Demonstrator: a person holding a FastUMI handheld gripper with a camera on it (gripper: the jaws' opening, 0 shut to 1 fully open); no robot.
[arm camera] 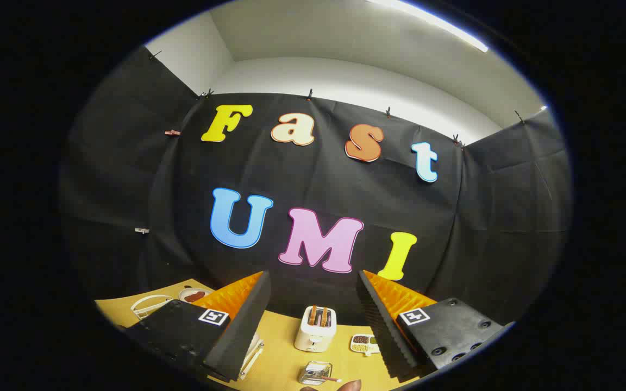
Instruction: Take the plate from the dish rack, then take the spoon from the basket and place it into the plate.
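While the gripper (313, 304) hangs above the yellow table (280, 347) with its jaws spread wide and nothing between them, a white toaster (315, 328) with two slices of toast standing in its slots sits in the gap ahead of the fingers. Just nearer than the toaster lies a small clear basket (315, 372) with a slim handle, apparently the spoon (330, 378), poking out of it toward a fingertip (348, 386) of a person's hand. Beside the toaster, close to the right finger, rests a small divided dish (363, 342) holding dark and greenish bits. Beyond the left finger stands a white wire dish rack (147, 305), and just beside it a white plate (193, 295) carrying a brown piece of food. Part of another white wire frame (253, 355) peeks out under the left finger.
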